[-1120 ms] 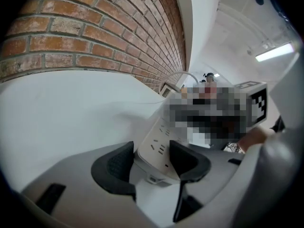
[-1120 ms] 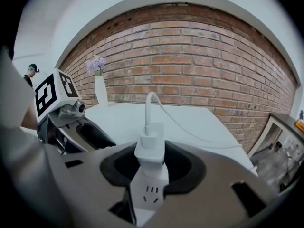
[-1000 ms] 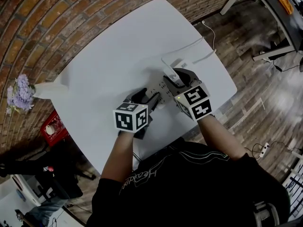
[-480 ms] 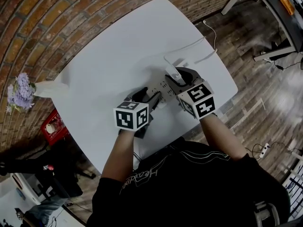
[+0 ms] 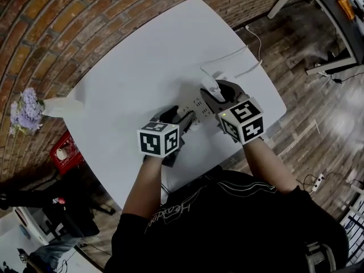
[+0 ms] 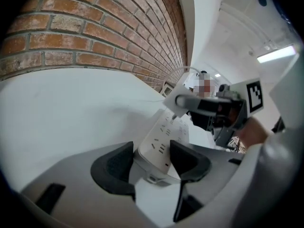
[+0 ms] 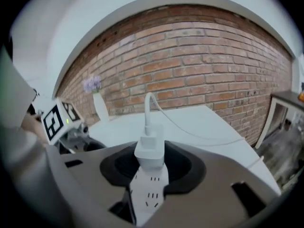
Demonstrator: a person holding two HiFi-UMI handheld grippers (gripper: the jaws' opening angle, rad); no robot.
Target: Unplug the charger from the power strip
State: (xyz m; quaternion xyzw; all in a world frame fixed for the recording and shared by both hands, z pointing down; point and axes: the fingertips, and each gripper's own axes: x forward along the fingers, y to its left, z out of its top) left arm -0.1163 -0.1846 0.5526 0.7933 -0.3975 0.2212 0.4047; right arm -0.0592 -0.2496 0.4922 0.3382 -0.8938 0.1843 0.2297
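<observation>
A white power strip [image 5: 195,108] lies on the white table [image 5: 142,56] in front of me. My left gripper [image 5: 183,119] is shut on its near end; the left gripper view shows the strip [image 6: 161,139] wedged between both dark pads of that gripper [image 6: 153,159]. My right gripper [image 5: 212,94] is shut on the white charger [image 5: 209,87] over the strip's far end. Seen from the left gripper, the charger [image 6: 179,98] is tilted, a prong showing just above the strip's face. Between the jaws of the right gripper [image 7: 151,161] are the charger [image 7: 151,151] and the strip [image 7: 148,197].
The charger's white cable [image 5: 232,53] runs over the table's far right edge to the wooden floor. A white vase with purple flowers [image 5: 24,111] stands at the table's left corner. A red crate [image 5: 63,151] sits on the floor below. The brick wall [image 5: 68,21] borders the far side.
My right gripper has shifted slightly to the right with the charger in it. The left gripper and the power strip have stayed where they were.
</observation>
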